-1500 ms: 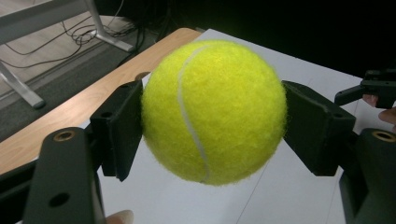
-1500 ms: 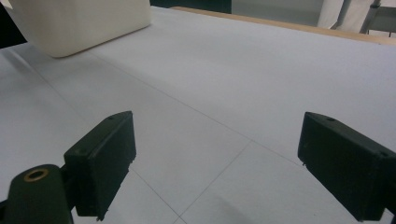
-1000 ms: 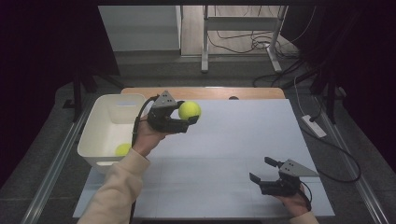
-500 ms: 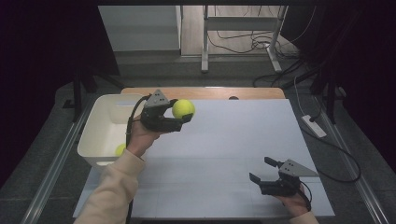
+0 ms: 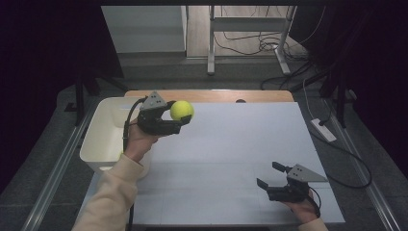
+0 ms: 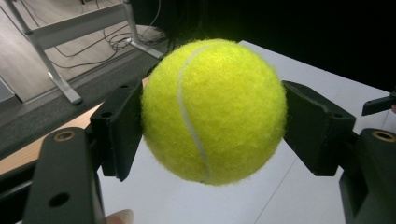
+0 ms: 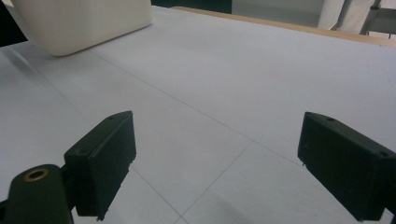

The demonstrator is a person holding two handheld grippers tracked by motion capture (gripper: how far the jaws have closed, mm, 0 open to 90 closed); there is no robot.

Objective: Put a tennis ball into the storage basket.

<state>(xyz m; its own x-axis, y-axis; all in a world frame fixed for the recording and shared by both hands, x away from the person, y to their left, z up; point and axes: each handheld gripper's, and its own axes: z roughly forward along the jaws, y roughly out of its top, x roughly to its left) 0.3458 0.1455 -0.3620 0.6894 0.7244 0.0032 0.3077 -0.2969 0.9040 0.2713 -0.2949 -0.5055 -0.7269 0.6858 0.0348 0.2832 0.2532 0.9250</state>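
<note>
The left tool grips the tennis ball in mid-carry; next, I judge, release over the white bin at left, while the right tool rests wide and empty.

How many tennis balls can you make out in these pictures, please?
2. One tennis ball is clamped in the left gripper, held above the table's left part. A second ball peeks out inside the white bin, mostly hidden by the hand; more could be hidden there.
</note>
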